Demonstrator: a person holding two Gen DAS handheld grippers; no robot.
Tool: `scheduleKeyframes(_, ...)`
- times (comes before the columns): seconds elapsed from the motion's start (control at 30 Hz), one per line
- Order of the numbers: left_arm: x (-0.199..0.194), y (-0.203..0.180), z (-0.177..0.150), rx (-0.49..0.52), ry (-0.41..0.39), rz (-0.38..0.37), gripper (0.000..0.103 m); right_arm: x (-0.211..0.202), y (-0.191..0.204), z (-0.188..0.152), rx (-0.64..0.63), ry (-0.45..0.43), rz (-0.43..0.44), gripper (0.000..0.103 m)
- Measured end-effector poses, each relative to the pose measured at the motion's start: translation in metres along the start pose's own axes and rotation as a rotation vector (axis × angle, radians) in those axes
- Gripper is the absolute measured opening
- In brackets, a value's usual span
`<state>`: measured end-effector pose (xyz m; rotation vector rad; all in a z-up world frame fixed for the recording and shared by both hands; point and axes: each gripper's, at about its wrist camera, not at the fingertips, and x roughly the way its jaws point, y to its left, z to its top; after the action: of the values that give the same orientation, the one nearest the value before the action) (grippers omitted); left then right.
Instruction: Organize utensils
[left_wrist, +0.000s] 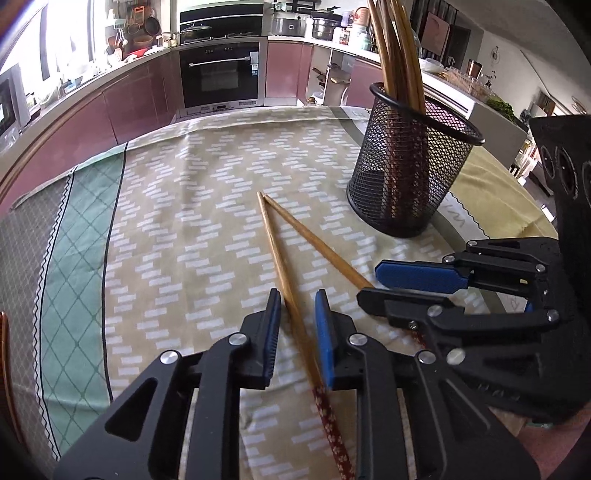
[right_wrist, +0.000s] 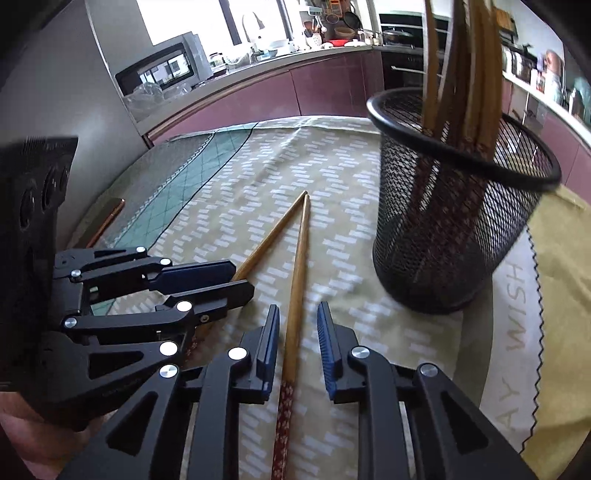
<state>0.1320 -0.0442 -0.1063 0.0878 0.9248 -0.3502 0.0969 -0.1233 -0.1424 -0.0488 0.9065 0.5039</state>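
Straddling one chopstick each, your two claws sit low over the desk, which is covered by a beige patterned tablecloth (left_wrist: 207, 206) with a green diamond band along one side. Your left claw (left_wrist: 297, 332) is spread, its blue pads either side of the left wooden chopstick with a dark red flowered handle (left_wrist: 284, 280) without clearly touching it. Your right claw (right_wrist: 297, 334) is likewise spread around the right wooden chopstick of the same pattern (right_wrist: 297, 280), which lies flat between the pads. The two chopsticks form a narrow V on the cloth, tips nearly meeting at the far end, handles towards you. Just beside them, to the right, stands the black wire-mesh cylindrical holder (left_wrist: 410, 166), upright, with several more wooden chopsticks (left_wrist: 397, 48) leaning inside it, handles down.
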Motion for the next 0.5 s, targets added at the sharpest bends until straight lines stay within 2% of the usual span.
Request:
scheduleKeyframes(0.1, 0.005, 0.001, 0.006, -0.005, -0.001, 0.011, 0.017, 0.002, -0.002, 0.001, -0.001, -0.010, -0.013, 0.011)
scheduleKeyframes(0.13, 0.006, 0.001, 0.008, -0.009, -0.002, 0.017, 0.014, 0.002, -0.004, 0.001, 0.007, -0.012, -0.011, 0.008)
scheduleKeyframes(0.17, 0.007, 0.001, 0.008, -0.015, -0.003, 0.021, 0.011, 0.002, -0.006, 0.001, 0.014, -0.013, -0.006, 0.007)
scheduleKeyframes(0.5, -0.004, 0.004, 0.003, -0.062, -0.025, 0.007, 0.007, -0.013, -0.018, -0.005, 0.071, -0.045, 0.076, 0.005)
